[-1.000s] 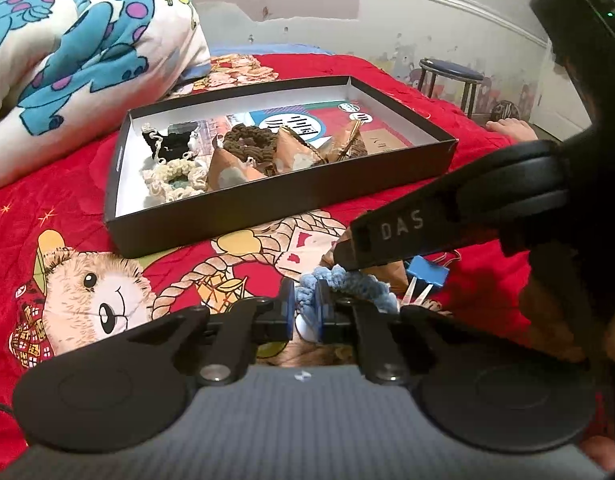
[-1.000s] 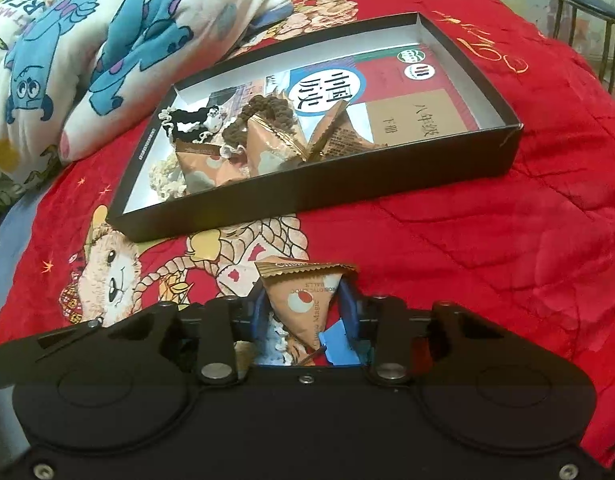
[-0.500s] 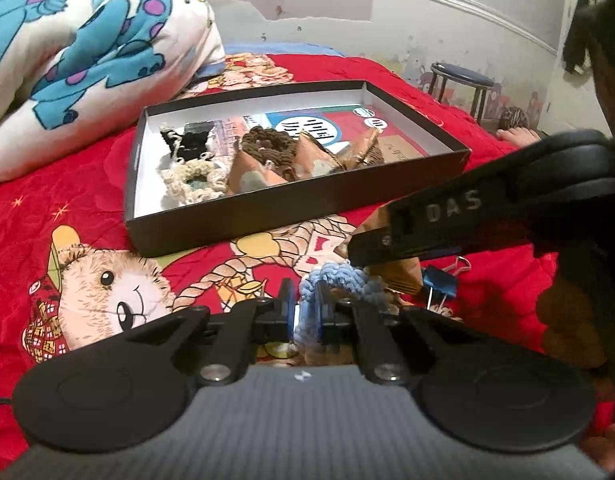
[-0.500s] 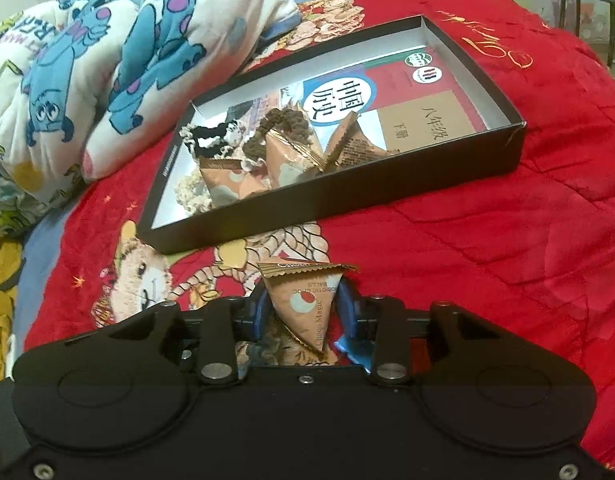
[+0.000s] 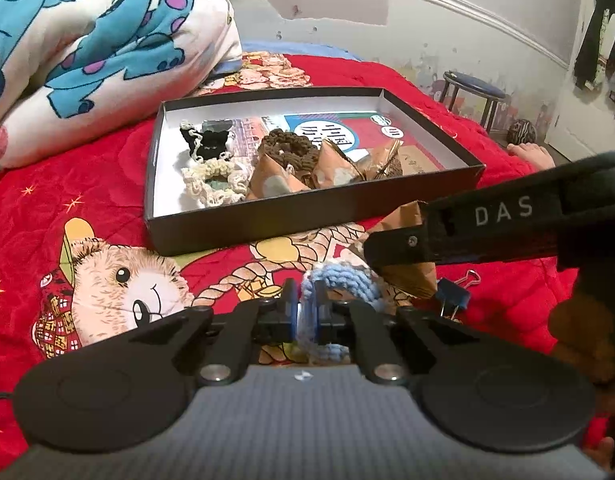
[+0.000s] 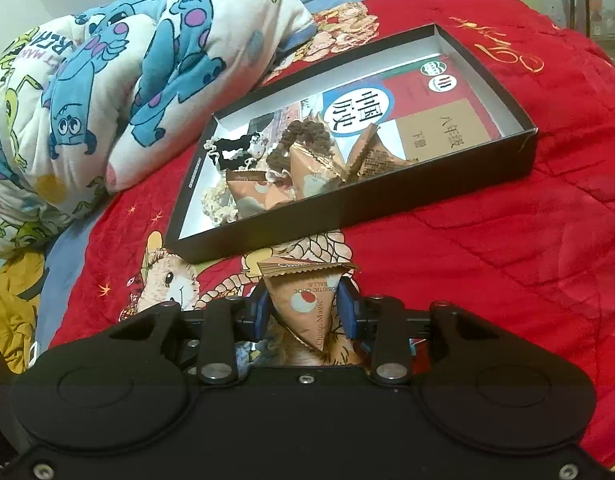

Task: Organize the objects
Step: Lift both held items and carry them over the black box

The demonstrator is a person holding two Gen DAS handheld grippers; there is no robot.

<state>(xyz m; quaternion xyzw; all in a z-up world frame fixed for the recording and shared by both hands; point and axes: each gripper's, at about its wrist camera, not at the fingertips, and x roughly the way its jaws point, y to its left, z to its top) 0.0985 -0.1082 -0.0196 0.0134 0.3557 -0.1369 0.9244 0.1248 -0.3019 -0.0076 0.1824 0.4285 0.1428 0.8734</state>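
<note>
Both clamp loads: left hand-held gripper (image 5: 306, 312) blue scrunchie (image 5: 339, 284), right hand-held gripper (image 6: 306, 313) snack packet (image 6: 307, 300), near box (image 6: 387, 200) edge.

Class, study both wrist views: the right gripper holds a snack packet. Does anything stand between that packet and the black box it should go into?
Nothing visible does. The snack packet is clamped in the right gripper, and only bare red blanket lies between it and the black box's near wall. Inside, other packets and knitted rings crowd the left part; the book to the right is uncovered.

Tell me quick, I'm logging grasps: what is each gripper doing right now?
Left gripper: closed on the blue crocheted scrunchie.
Right gripper: closed on the brown snack packet.
</note>
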